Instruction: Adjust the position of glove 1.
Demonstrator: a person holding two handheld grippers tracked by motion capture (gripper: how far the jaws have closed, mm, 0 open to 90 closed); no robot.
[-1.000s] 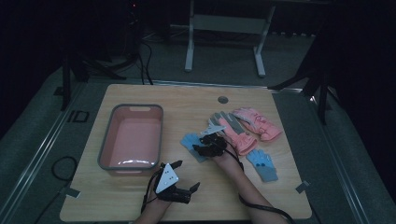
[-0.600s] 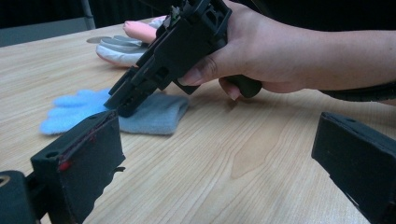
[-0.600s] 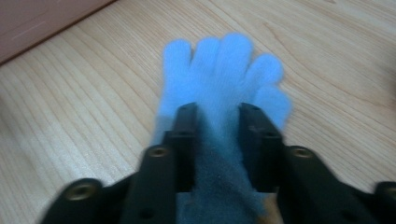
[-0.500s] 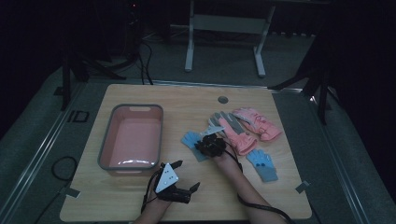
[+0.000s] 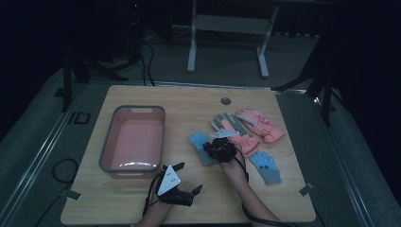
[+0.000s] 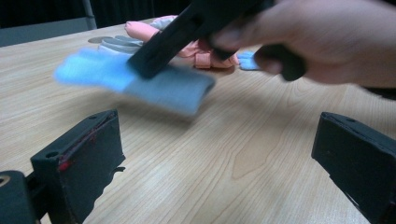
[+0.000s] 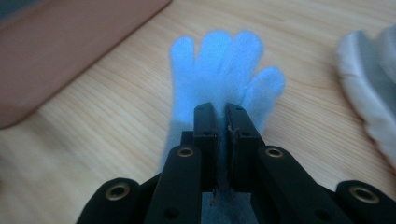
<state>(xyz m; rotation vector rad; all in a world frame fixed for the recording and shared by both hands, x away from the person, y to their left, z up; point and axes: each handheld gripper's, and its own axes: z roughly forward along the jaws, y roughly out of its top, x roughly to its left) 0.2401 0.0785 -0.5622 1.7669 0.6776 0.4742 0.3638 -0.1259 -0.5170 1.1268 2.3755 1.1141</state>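
A small light blue glove (image 7: 219,74) is pinched between the jaws of my right gripper (image 7: 222,112), which is shut on its palm. In the left gripper view this blue glove (image 6: 140,81) hangs a little above the wood, blurred, under the right gripper (image 6: 154,58). From above, the blue glove (image 5: 201,146) lies just left of the right gripper (image 5: 215,150), right of the pink bin (image 5: 135,139). My left gripper (image 5: 188,177) stands open near the table's front edge, nothing between its jaws. Its jaws also frame bare wood in the left gripper view (image 6: 219,158).
A second blue glove (image 5: 265,165) lies to the right of my right hand. A grey glove (image 5: 222,124) and pink gloves (image 5: 260,125) lie behind it. A round hole (image 5: 226,100) sits near the table's far edge.
The right gripper has shifted slightly left and toward me over the blue glove, which now looks lifted off the wood. The left gripper has stayed in place.
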